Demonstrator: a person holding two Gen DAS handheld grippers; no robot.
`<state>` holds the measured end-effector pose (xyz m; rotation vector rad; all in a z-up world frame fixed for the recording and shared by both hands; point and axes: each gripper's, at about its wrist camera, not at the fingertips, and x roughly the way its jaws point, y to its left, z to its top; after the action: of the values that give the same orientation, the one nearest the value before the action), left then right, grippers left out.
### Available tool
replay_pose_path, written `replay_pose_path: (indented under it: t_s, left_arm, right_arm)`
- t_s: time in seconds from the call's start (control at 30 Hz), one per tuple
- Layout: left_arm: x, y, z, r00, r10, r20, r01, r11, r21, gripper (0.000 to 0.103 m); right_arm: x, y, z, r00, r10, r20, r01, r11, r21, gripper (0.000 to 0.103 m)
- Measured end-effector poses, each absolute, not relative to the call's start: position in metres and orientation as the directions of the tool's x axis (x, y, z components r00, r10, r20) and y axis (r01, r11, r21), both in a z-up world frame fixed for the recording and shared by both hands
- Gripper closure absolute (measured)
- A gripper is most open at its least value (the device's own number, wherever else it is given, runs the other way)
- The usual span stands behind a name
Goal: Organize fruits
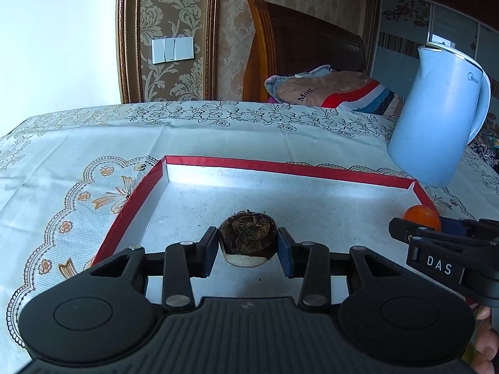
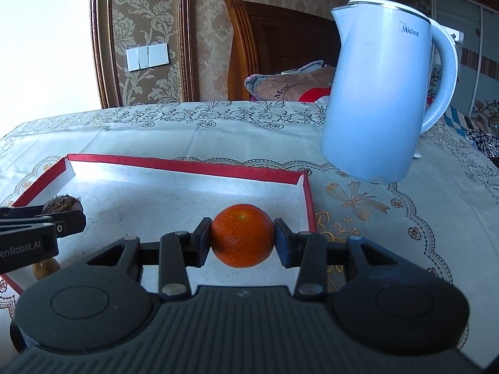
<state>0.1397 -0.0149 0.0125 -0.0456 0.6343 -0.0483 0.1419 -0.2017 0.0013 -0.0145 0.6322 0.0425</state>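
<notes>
The left tongs (image 1: 248, 243) are gripping one dark brown, rough-skinned fruit (image 1: 248, 233), holding it over the near left part of the red-rimmed tray (image 1: 280, 168). The right tongs (image 2: 242, 237) are clamping one orange (image 2: 242, 235) above the tray's right side. A third small tan fruit (image 2: 45, 268) is lying at the tray's near left corner. One blue kettle (image 2: 380, 99) is standing on the desk (image 2: 218, 137) beyond the tray's far right corner.

Left gripper (image 1: 248, 251) clamped on a dark brown, rough-skinned fruit (image 1: 248, 235), held over the white floor of a red-rimmed tray (image 1: 290, 168) on a floral tablecloth (image 1: 93, 143). At right edge, right gripper (image 1: 436, 227) holds an orange (image 1: 419, 215), only partly in view. Pale blue kettle (image 1: 436, 115) stands just beyond the tray's far right corner.
</notes>
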Motion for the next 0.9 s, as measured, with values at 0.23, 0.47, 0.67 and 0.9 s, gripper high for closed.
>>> replay_pose_path:
  t_s: [0.23,0.47,0.67,0.9]
  left_arm:
    - [0.150,-0.024,0.009,0.788,-0.060,-0.612,0.048,0.998,-0.035,0.064]
    - [0.154,-0.025,0.006,0.774,-0.049,-0.631,0.038,0.999,-0.032,0.064]
    - [0.154,-0.026,0.003,0.767,-0.043,-0.640,0.037,0.999,-0.023,0.063]
    - [0.156,-0.027,0.000,0.762,-0.036,-0.646,0.033,0.999,-0.016,0.063]
  right_arm:
    - [0.149,-0.198,-0.002,0.792,0.044,-0.609,-0.058,0.998,-0.004,0.063]
    - [0.150,-0.197,-0.003,0.782,0.050,-0.622,-0.066,0.998,-0.003,0.063]
    - [0.152,-0.197,-0.004,0.777,0.051,-0.628,-0.065,0.998,0.001,0.063]
    - [0.153,-0.195,-0.004,0.770,0.049,-0.636,-0.068,0.998,-0.006,0.063]
